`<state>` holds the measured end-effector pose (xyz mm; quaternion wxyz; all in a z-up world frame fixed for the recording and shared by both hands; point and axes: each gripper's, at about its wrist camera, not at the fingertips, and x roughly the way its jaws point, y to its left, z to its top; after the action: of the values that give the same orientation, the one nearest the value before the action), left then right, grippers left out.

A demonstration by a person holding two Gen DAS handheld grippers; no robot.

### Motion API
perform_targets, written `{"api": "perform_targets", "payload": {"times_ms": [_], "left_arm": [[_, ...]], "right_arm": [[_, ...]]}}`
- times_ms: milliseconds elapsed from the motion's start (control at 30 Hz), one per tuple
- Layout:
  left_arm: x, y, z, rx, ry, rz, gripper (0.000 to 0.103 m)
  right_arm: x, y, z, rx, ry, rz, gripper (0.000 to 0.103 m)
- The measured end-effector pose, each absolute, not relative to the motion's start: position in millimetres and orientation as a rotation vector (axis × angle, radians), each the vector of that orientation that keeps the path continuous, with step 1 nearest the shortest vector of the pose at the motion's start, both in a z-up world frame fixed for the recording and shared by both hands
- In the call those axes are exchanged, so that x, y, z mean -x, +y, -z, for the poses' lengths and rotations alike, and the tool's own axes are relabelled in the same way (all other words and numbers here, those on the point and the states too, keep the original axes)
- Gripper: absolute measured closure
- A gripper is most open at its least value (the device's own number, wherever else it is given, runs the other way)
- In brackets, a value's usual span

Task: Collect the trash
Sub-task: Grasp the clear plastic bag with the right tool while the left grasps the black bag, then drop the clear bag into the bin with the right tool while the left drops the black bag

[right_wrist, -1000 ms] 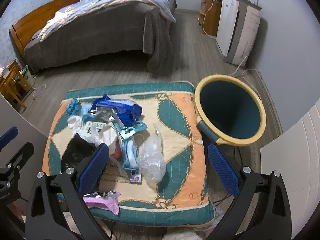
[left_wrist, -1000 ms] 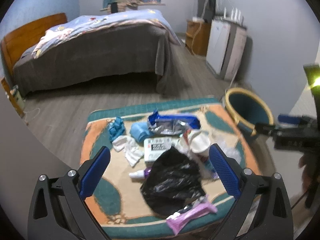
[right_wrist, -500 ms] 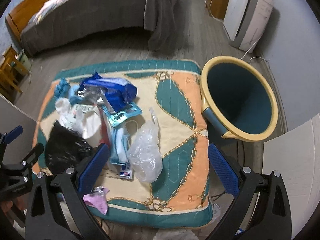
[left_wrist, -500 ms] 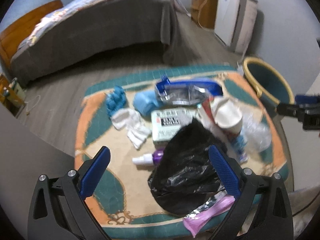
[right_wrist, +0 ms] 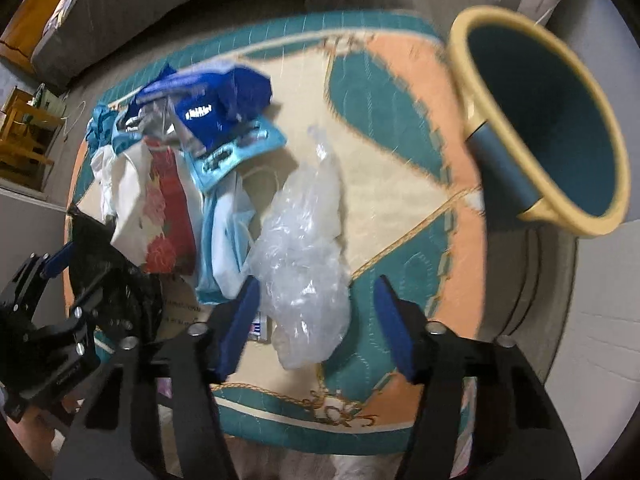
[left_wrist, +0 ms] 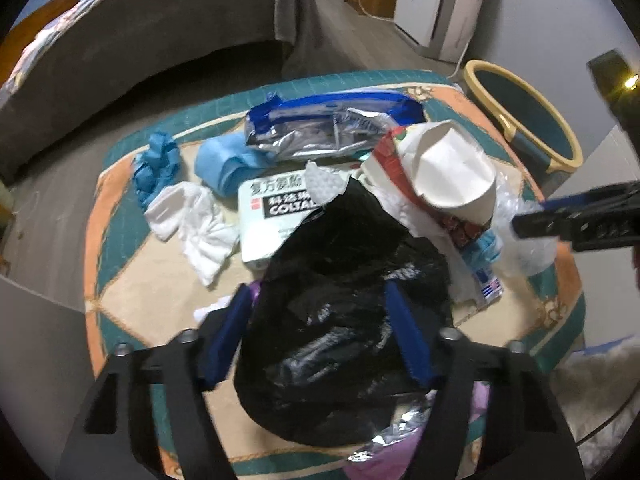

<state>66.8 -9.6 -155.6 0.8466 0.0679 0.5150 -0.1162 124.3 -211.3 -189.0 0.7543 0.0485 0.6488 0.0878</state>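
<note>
A pile of trash lies on a patterned cushion (left_wrist: 132, 280). My left gripper (left_wrist: 320, 328) is open, its fingers on either side of a crumpled black plastic bag (left_wrist: 344, 300). My right gripper (right_wrist: 316, 320) is open, with a clear plastic bag (right_wrist: 304, 248) between its fingers. Behind lie a white medicine box (left_wrist: 268, 216), a paper cup (left_wrist: 452, 172), a blue foil wrapper (left_wrist: 332, 124), white tissues (left_wrist: 192, 220) and blue scraps (left_wrist: 156, 164). A teal bin with a yellow rim (right_wrist: 548, 120) stands right of the cushion.
A bed with a grey cover (left_wrist: 140, 32) stands beyond the cushion across wooden floor. A white cabinet (left_wrist: 440, 4) stands at the far right wall. The bin also shows in the left wrist view (left_wrist: 532, 116). A pink wrapper (left_wrist: 384, 460) lies at the cushion's near edge.
Both grippers have come down and forward onto the cushion. Their fingers have narrowed, the left around the black bag and the right around the clear bag.
</note>
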Motion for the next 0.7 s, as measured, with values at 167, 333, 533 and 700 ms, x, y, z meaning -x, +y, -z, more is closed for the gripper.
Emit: {"api": "perform_targets", "payload": {"times_ms": [167,333,533,700], "left_arm": [[-74.8,-5.1,150.9,-0.121,1.068,0.231,0.086],[-73.2,-2.0,135.2,-0.092,1.028,0.257,0.095],[-67.1,-9.1,114.7,-0.111,0.968,0.277,0.098],[-63.6,-16.3,72.2,-0.129,0.850,0.279,0.098]], "right_arm": [[-128.1,-208.8,182.5,-0.134,1.408,-0.236,0.080],[-128.1,-215.6,149.0,-0.141,1.322,-0.255,0.082],[-131.0,-232.2,110.9,-0.120,1.201,-0.247,0.082],[-138.5,-261.4,76.4,-0.181,1.100,-0.228,0.082]]}}
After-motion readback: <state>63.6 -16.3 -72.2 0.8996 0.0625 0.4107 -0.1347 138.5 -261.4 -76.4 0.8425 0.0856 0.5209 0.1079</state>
